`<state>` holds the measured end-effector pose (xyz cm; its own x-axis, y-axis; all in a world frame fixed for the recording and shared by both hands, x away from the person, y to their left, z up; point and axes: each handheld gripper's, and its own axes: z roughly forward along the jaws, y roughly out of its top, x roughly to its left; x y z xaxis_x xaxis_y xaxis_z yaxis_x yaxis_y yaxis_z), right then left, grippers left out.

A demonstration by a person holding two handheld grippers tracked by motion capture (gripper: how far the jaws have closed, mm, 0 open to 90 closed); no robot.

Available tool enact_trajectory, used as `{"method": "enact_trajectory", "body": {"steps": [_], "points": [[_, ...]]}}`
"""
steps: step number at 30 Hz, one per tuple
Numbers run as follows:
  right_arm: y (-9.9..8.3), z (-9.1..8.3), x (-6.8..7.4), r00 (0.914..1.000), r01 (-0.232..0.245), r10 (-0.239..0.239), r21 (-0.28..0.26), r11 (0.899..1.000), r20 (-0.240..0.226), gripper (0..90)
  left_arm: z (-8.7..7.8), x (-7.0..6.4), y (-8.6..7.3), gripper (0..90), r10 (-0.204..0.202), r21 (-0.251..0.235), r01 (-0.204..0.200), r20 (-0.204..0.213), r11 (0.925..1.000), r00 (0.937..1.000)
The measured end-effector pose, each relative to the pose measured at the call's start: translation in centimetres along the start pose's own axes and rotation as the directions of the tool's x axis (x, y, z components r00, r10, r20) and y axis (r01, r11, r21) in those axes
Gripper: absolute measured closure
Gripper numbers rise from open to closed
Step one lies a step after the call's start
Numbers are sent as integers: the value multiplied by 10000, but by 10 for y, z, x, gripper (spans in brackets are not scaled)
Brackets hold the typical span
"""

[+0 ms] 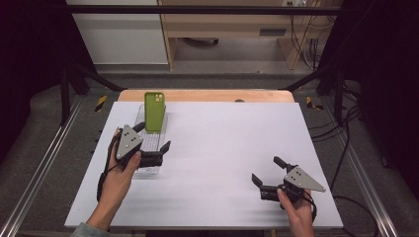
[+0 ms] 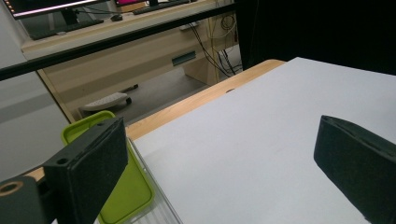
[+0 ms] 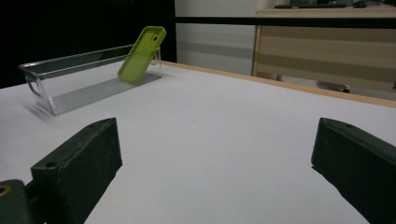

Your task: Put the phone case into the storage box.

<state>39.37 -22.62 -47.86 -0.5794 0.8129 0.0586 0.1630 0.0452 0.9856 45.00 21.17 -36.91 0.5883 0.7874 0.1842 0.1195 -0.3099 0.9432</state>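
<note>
The green phone case [image 1: 154, 111] stands tilted in the far end of a clear plastic tray [image 1: 148, 168], leaning against the tray's far wall, camera cutout up top, over on the left side of the white tabletop [image 1: 227, 148]. The left gripper [image 1: 153, 142] sits right over that tray, just on the near side of the case, jaws spread wide with nothing between them; one jaw is up near the case's lower edge, the other reaches out past the tray's right wall over bare tabletop. From the left gripper view, the phone case [image 2: 126, 186] lies just behind the left-hand jaw, partly hidden by it, with the ribbed floor of the tray [image 2: 159, 212] beside it, and the open gap between the jaws looks out on plain white tabletop [image 2: 261, 140]. The right gripper [image 1: 267, 172] is well apart, low at the near right of the tabletop, jaws also wide open and holding nothing, aimed toward the left. Its own view looks across the tabletop [image 3: 224, 130] to the tray [image 3: 84, 88] far off at upper left, the phone case [image 3: 142, 53] propped in its far end, leaning, well clear of both jaws.
</note>
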Motion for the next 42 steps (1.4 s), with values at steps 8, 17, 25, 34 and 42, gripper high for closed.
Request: {"method": "enact_trajectory", "body": {"steps": [8,17,25,34,42], "points": [[0,0,0,10000,0,0,-46,10000,-3,18,-8,-1,-5,24,-113,-35,112,-81,9999,9999],[0,-1,-1,10000,36,-36,-26,10000,29,18,-21,0,-7,24,-312,-256,309,-139,9992,9994],[0,-1,-1,10000,16,-16,-38,10000,41,17,-30,1,-7,24,-435,-589,419,-247,9974,9987],[0,-1,-1,10000,7,-7,-22,10000,56,16,-40,6,-14,24,-739,-672,714,-360,9952,9966],[0,-2,-1,10000,30,-30,-60,10000,46,15,-48,13,-21,24,-926,-701,888,-528,9936,9943]]}}
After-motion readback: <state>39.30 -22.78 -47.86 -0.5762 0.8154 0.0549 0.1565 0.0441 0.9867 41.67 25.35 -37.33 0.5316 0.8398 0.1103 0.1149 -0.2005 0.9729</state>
